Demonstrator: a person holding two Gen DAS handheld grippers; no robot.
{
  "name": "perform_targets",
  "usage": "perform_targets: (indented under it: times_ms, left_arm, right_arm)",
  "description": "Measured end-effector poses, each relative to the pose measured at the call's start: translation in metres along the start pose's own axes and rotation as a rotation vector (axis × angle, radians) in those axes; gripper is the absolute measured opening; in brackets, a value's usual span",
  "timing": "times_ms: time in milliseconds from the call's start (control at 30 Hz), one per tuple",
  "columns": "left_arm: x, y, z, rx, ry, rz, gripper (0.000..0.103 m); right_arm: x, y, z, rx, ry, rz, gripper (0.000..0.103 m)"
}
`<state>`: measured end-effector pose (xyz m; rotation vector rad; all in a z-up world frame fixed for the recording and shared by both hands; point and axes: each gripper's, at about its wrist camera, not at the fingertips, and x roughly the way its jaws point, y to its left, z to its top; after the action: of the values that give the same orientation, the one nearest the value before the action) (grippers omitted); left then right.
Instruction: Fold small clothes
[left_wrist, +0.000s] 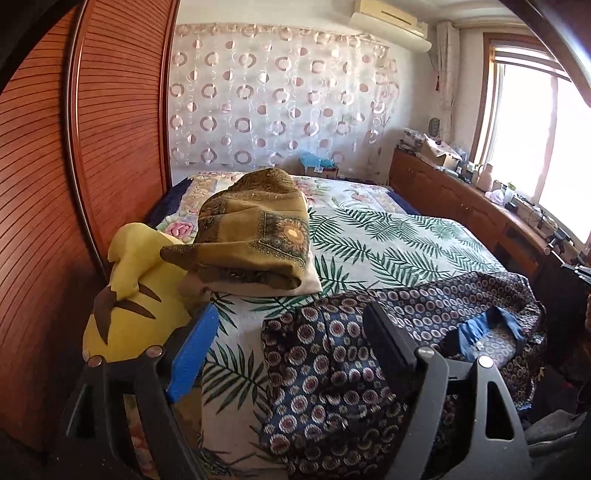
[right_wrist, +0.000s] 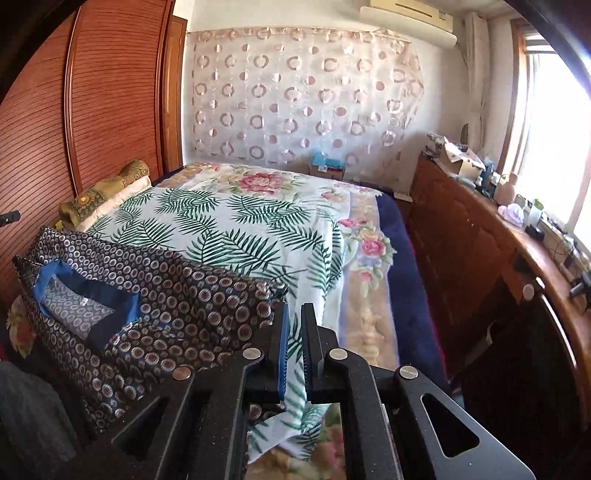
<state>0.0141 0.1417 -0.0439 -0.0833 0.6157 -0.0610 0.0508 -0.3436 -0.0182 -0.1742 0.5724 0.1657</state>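
A bedroom: a bed (right_wrist: 373, 236) with a floral blanket runs toward a wall hung with a ring-patterned sheer curtain (right_wrist: 303, 96), a slatted wooden wardrobe (left_wrist: 122, 122) along one side and a cluttered wooden sideboard (right_wrist: 461, 229) under the window on the other. Over the blanket lies a white fern-print sheet (right_wrist: 236, 225).

The task's thing is a dark blue garment (left_wrist: 332, 362) printed with small rings, lying crumpled on the near part of the bed on top of the sheet, its blue-lined neck opening (right_wrist: 85, 291) turned up. Its long axis seems to run across the bed, roughly side to side.

The left tool (left_wrist: 288, 332) hangs just above the garment with its jaws spread wide and nothing between them — the black finger sits over the cloth, the blue-padded one over bare sheet. The right tool (right_wrist: 294, 325) has its jaws nearly together; a fold of the fern-print sheet passes between them, though whether it is truly pinched I cannot tell. The garment lies just to that tool's left, its nearest edge beside the fingers.

So the left tool looks the nearer and readier for a first grasp. A yellow plush toy (left_wrist: 129, 295) and a folded olive cloth on a pillow (left_wrist: 255, 236) sit further up the bed, apart from the garment.
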Motion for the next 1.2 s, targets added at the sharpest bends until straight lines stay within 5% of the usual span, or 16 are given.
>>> perform_targets:
  times_ms: [133,200,267,500,800,1200]
  left_arm:
    - [0.025,-0.001,0.011,0.007,0.023,0.004,0.081]
    - [0.037,-0.002,0.018,0.007,0.032,0.003,0.081]
    - [0.055,-0.001,0.026,0.0,0.059,0.001,0.081]
    - [0.097,0.003,0.031,-0.025,0.133,-0.01,0.081]
    - [0.122,0.011,-0.001,-0.054,0.26,0.024,0.081]
    - [0.132,0.002,-0.022,-0.028,0.308,0.025,0.081]
  right_arm:
    - [0.024,0.006,0.008,0.007,-0.001,0.032,0.017]
    - [0.039,0.006,0.008,0.023,0.002,0.052,0.038]
    - [0.052,0.005,0.009,0.046,0.009,0.082,0.043]
    - [0.111,0.001,0.019,0.075,0.111,0.121,0.051]
    - [0.164,-0.004,0.019,0.097,0.259,0.108,0.051]
    - [0.177,0.011,0.009,0.075,0.256,0.124,0.053]
